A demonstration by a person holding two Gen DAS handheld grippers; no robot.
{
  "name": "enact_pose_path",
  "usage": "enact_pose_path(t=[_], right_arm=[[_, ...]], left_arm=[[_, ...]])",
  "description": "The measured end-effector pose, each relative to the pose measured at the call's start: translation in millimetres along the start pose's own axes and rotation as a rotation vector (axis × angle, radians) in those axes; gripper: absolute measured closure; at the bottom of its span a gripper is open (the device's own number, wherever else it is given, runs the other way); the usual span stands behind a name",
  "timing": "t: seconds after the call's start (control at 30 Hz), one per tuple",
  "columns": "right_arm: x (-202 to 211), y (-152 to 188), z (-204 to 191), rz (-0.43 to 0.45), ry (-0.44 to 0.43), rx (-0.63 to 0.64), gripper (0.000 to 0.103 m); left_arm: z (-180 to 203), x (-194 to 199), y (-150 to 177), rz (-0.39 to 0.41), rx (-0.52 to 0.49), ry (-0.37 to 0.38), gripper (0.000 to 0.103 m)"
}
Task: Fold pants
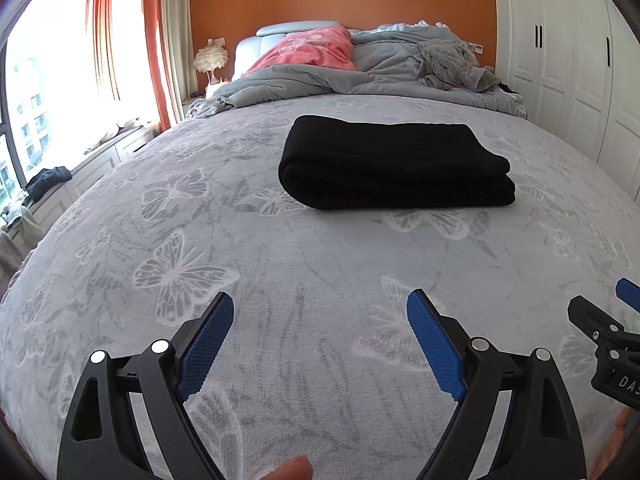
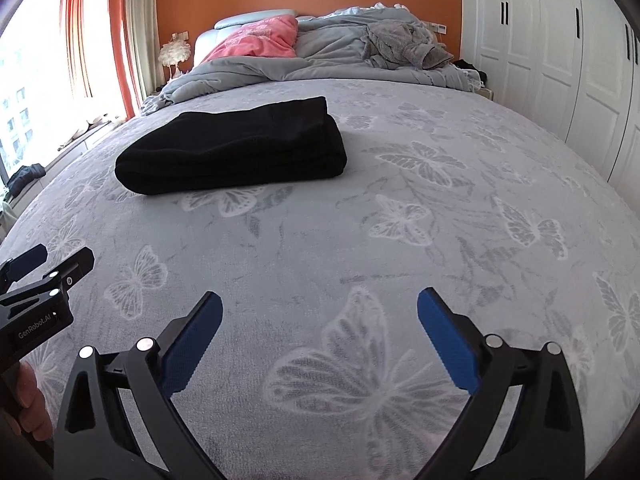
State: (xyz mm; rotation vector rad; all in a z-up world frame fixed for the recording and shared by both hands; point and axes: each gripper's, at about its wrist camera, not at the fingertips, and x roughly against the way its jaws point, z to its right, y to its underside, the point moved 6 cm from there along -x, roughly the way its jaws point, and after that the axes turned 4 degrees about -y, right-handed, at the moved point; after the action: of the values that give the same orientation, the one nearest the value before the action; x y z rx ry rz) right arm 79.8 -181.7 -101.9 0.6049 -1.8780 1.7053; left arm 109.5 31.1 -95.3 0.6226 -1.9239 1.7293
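Observation:
The black pants [image 1: 394,162] lie folded in a thick neat rectangle on the grey butterfly-print bedspread [image 1: 280,264], in the middle of the bed; they also show in the right wrist view [image 2: 236,152], up and to the left. My left gripper [image 1: 320,304] is open and empty, held low over the bedspread well in front of the pants. My right gripper [image 2: 320,300] is open and empty too, beside the left one and to the right of the pants. Neither gripper touches the pants.
A rumpled grey duvet [image 1: 384,68], a pink pillow [image 1: 308,50] and a grey garment [image 1: 452,64] lie at the head of the bed. White wardrobe doors [image 2: 560,40] stand to the right, a window with orange curtains [image 1: 100,28] to the left.

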Motion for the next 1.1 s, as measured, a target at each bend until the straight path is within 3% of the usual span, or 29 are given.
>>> enact_pose_path(t=[0.63,1.1], right_arm=[[-4,6,-2,-0.012,0.019,0.006,0.007],[-6,7,-2,-0.014,0.020,0.000,0.007]], left_arm=[[3,-8,8,-0.037,0.041,0.032,0.029],[-2,-10,12,-0.047,0.073,0.025,0.028]])
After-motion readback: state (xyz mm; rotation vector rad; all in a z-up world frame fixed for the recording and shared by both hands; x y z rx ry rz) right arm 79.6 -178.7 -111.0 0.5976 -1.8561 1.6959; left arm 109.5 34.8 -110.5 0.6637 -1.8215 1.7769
